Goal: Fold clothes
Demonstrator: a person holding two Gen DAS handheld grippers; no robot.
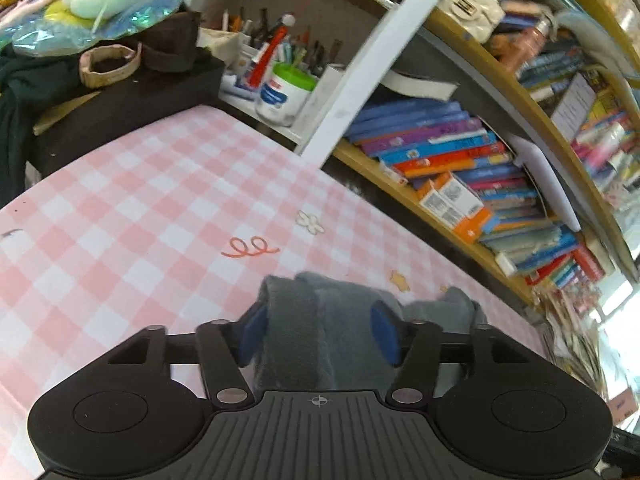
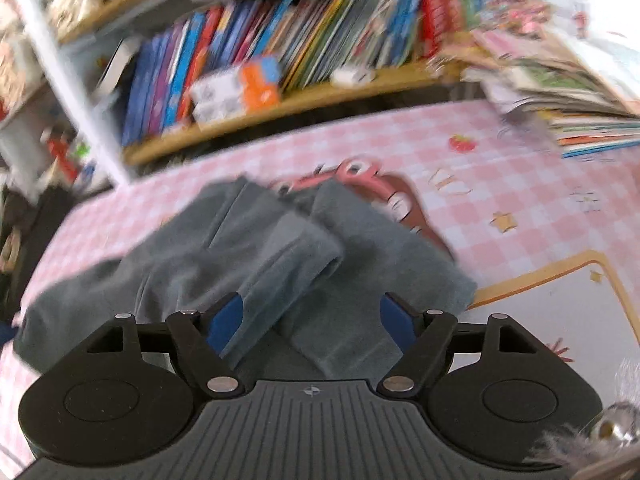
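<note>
The grey garment [image 2: 240, 264] is a soft, fleecy knit with a napped surface. It lies on a table covered by a smooth pink-and-white checked cloth [image 1: 120, 208] printed with small cartoon motifs. In the right wrist view its two sleeves are folded inward and cross one another directly ahead of the right gripper [image 2: 312, 320], each ending in a thick, squared cuff. A pink and brown printed figure on the cloth shows just past the far edge of the garment.

The right gripper tilts down toward the garment. Its blue-padded fingers [image 2: 226, 322] stand wide apart, one over each crossing sleeve, and the pads press on nothing, so the grip is released. The view is blurred.

The left gripper [image 1: 320, 334] also tilts down toward the table. A bunched, rolled fold of the same grey fleece [image 1: 316, 320] rises between its blue pads [image 1: 384, 334]. The fabric fills much of the gap, but the pads stand spread and do not visibly pinch it, so this one reads as released too, with cloth sitting loosely between the fingers.

Beyond both grippers runs a wooden bookshelf [image 1: 440, 216] packed with glossy, bright-spined books. Ahead and to the left of the left gripper stands a white plastic jar with a green lid [image 1: 284, 94] among upright pens.
</note>
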